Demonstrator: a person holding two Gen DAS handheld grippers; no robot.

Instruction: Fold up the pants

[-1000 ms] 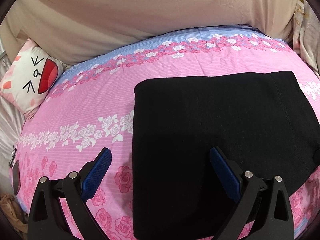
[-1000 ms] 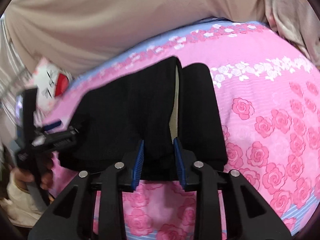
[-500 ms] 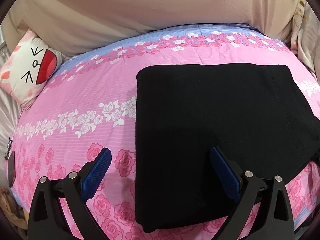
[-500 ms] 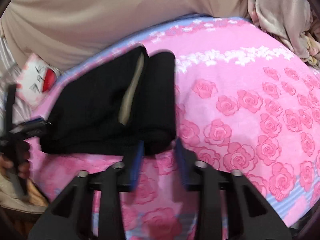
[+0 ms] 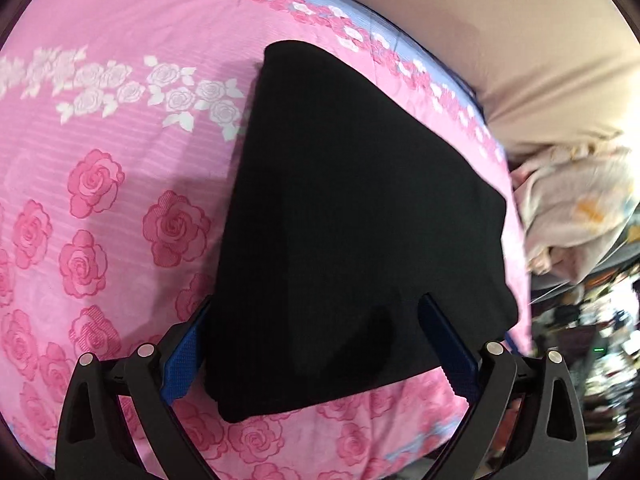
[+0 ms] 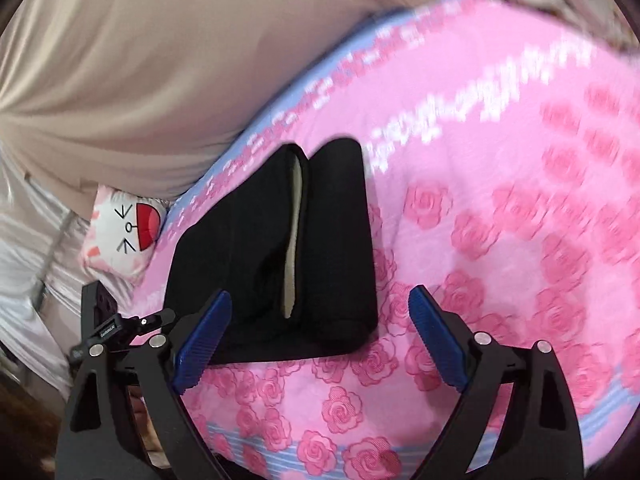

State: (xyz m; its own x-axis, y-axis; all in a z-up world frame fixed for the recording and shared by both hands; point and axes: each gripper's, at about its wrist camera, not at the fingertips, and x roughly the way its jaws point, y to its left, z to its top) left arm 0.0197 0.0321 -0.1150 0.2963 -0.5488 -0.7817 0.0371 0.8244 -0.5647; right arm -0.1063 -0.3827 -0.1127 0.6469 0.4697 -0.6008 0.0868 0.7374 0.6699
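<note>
The black pants (image 5: 352, 220) lie folded into a thick rectangle on the pink rose bedspread (image 5: 100, 160). My left gripper (image 5: 316, 344) hangs open over their near end, with the cloth spanning the gap between its blue pads and neither pad pressing on it. In the right wrist view the pants (image 6: 248, 248) show a pale lining strip (image 6: 292, 240) in the fold. My right gripper (image 6: 320, 320) is opening its jaws wide. The pants' near right corner lies between them, untouched by the pads.
A white cat-face cushion (image 6: 124, 236) rests at the far left of the bed against a beige sheet (image 6: 140, 80). A bundled pale blanket (image 5: 572, 208) and dark clutter (image 5: 592, 340) sit past the bed's right edge. The left tool's black mount (image 6: 108, 320) shows beside the right gripper.
My right gripper's jaws, narrow around the pants' near fold before, have spread wide and let it go. The left gripper has rolled and swung closer over the pants' near end.
</note>
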